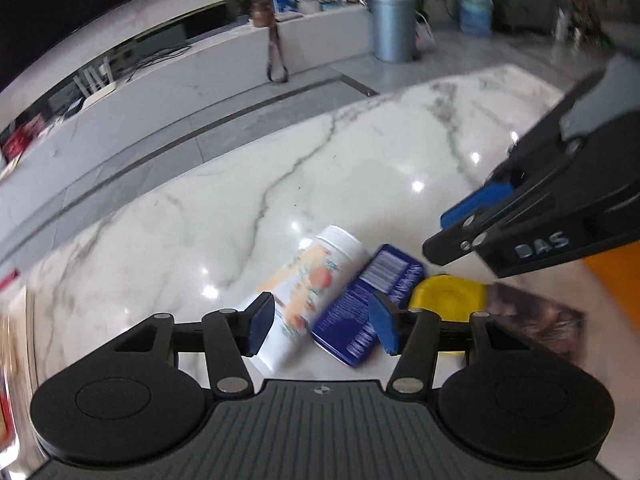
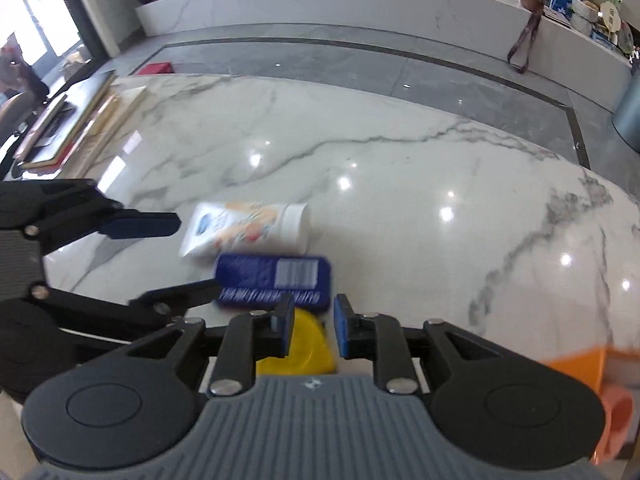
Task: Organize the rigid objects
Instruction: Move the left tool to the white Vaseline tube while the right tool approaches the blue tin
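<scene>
A: Looking along the left gripper (image 1: 322, 326) first: what sits on the far left?

B: Bare marble table (image 1: 224, 216). Next comes a white tube (image 1: 308, 292), lying flat with its cap pointing away. The left pad overlaps its near end in the picture, but whether it touches I cannot tell.

A: And right of the tube?

B: A blue box (image 1: 360, 304), lying flat and tilted, just beside the tube and seemingly touching it near the cap. Both lie in the gap between the left fingers, which stand well apart and press on nothing.

A: Further right?

B: A yellow lid (image 1: 444, 296), just beside the box, partly hidden by the right pad. Then something dark and flat (image 1: 536, 316), too blurred to name. Above them the right gripper (image 1: 452, 232) reaches in from the right edge.

A: From the right gripper's (image 2: 312, 328) own camera?

B: The left one (image 2: 192, 260) comes in from the left, spread wide. The tube (image 2: 248, 228) lies crosswise, the box (image 2: 276, 276) just nearer, and the lid (image 2: 304, 352) nearest, under the right fingers. Those stand a little apart, gripping nothing. Something orange (image 2: 580, 364) shows at the far right.
</scene>
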A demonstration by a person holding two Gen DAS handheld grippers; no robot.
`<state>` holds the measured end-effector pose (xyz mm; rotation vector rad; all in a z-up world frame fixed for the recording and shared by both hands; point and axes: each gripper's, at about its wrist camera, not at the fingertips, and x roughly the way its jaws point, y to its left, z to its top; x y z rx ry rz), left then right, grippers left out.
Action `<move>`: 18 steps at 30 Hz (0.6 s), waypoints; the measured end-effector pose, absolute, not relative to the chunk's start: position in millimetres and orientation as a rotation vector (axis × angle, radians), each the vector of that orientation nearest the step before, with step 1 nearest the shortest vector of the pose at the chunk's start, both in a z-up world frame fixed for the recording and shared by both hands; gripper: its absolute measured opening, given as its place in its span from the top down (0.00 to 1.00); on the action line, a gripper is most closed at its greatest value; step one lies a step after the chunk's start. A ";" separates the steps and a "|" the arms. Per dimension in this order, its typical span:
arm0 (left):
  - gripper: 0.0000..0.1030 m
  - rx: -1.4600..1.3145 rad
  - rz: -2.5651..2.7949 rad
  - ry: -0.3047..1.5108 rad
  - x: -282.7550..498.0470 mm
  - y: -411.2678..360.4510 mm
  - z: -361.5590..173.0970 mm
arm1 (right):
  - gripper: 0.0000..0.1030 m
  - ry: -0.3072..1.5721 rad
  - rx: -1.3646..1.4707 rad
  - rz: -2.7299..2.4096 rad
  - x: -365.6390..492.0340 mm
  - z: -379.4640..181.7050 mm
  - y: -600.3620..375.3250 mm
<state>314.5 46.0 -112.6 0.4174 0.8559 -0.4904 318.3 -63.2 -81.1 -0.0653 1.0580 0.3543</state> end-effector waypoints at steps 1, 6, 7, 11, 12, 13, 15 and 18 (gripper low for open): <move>0.38 0.417 -0.496 0.858 322.5 49.3 -117.3 | 0.79 1.061 -0.065 0.354 322.5 -82.4 -63.3; 0.31 0.399 -0.541 0.884 344.0 52.2 -131.5 | 0.79 1.088 -0.061 0.361 340.9 -93.1 -60.2; 0.30 0.402 -0.554 0.883 346.9 52.6 -132.2 | 0.79 1.093 -0.058 0.360 343.5 -95.4 -60.4; 0.28 0.353 -0.589 0.898 357.8 55.9 -134.4 | 0.79 1.116 -0.045 0.368 352.1 -104.5 -61.2; 0.28 0.349 -0.589 0.898 359.9 56.8 -134.7 | 0.80 1.120 -0.040 0.372 353.4 -106.3 -60.8; 0.28 0.335 -0.586 0.909 363.8 57.9 -134.9 | 0.80 1.123 -0.030 0.368 354.6 -107.5 -61.7; 0.28 0.283 -0.574 0.944 371.3 63.2 -135.7 | 0.80 1.126 -0.023 0.362 357.1 -109.2 -62.8; 0.40 0.341 -0.538 0.987 369.2 63.6 -139.8 | 0.77 1.137 0.006 0.369 360.6 -111.7 -63.6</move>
